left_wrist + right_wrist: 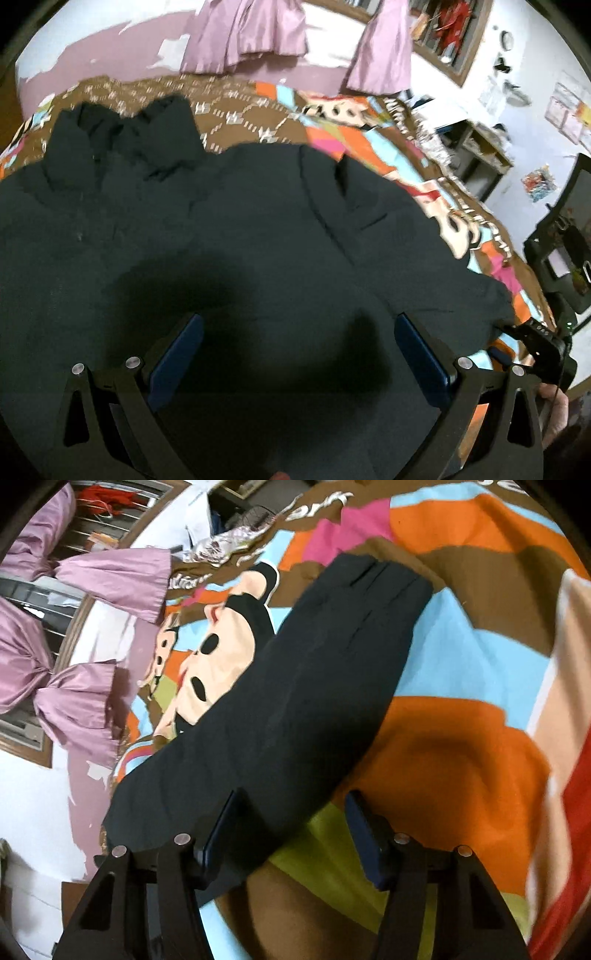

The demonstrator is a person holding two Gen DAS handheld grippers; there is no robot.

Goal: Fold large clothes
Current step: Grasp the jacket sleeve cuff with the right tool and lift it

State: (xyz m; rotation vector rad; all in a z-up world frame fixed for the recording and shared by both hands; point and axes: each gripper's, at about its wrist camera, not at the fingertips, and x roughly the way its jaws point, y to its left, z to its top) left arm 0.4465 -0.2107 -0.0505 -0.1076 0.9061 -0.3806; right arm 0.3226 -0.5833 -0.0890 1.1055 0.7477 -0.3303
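Note:
A large black jacket (pixel 229 229) lies spread flat on a colourful bedspread (pixel 332 122), its hood at the far left. My left gripper (pixel 299 347) is open and empty, hovering just above the jacket's body. In the right wrist view one black sleeve (pixel 314 679) stretches away across the bedspread (pixel 480 657). My right gripper (pixel 291 823) is open, with its left finger (pixel 221 827) over the sleeve and its right finger (pixel 365 834) over bare bedspread. Nothing is held. The right gripper also shows at the right edge of the left wrist view (pixel 543 350).
Purple curtains (pixel 251 37) hang on the wall behind the bed, also in the right wrist view (pixel 77 698). A shelf with clutter (pixel 476 147) and dark equipment (pixel 565 251) stand to the right of the bed.

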